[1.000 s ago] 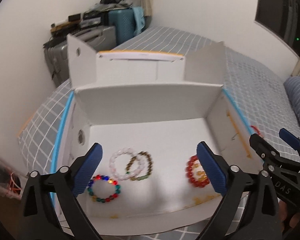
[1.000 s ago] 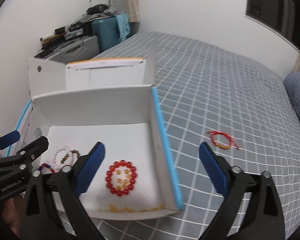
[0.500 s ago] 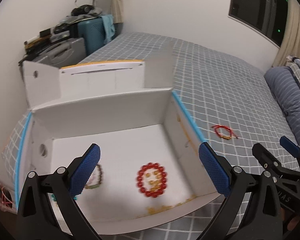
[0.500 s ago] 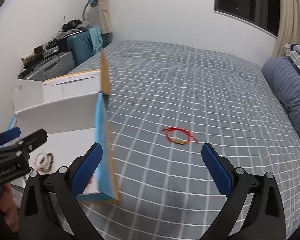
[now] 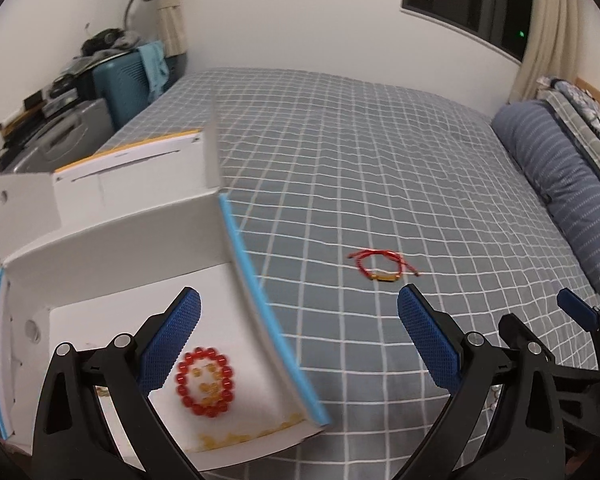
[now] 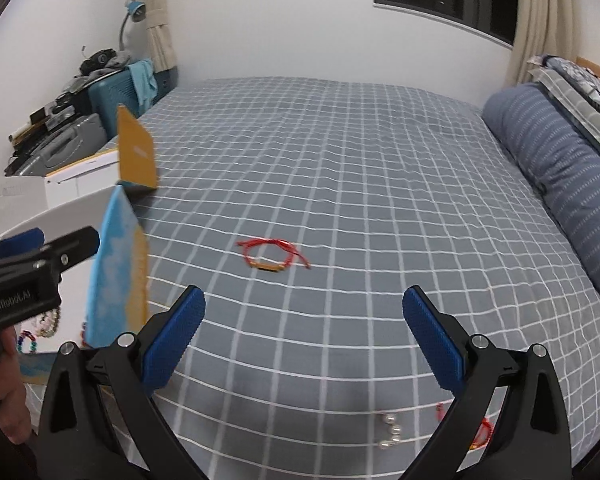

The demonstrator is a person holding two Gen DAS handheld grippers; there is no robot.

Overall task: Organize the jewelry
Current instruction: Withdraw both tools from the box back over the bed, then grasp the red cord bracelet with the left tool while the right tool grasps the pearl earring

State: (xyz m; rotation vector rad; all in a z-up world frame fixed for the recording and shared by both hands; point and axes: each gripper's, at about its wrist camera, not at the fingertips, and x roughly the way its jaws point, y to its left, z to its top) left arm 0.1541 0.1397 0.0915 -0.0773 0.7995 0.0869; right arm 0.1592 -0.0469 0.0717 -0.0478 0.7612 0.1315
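A red cord bracelet (image 6: 274,256) with a gold bar lies on the checked bedspread, ahead of both grippers; it also shows in the left wrist view as the cord bracelet (image 5: 382,267). My right gripper (image 6: 304,336) is open and empty, short of it. My left gripper (image 5: 298,340) is open and empty over the right wall of the white cardboard box (image 5: 112,236). Inside the box lies a red bead bracelet (image 5: 205,382). Near my right gripper's base lie a few pearl beads (image 6: 391,434) and another red cord piece (image 6: 482,432), half hidden.
The box's blue and orange side wall (image 6: 118,272) rises left of my right gripper. More bead bracelets (image 6: 40,330) show inside the box. A striped blue pillow (image 6: 560,176) lies along the right. Suitcases and clutter (image 5: 80,108) stand at the far left by the wall.
Both grippers have swung right, away from the box interior and toward the open bedspread. The red cord bracelet now sits ahead of both. Both stay open.
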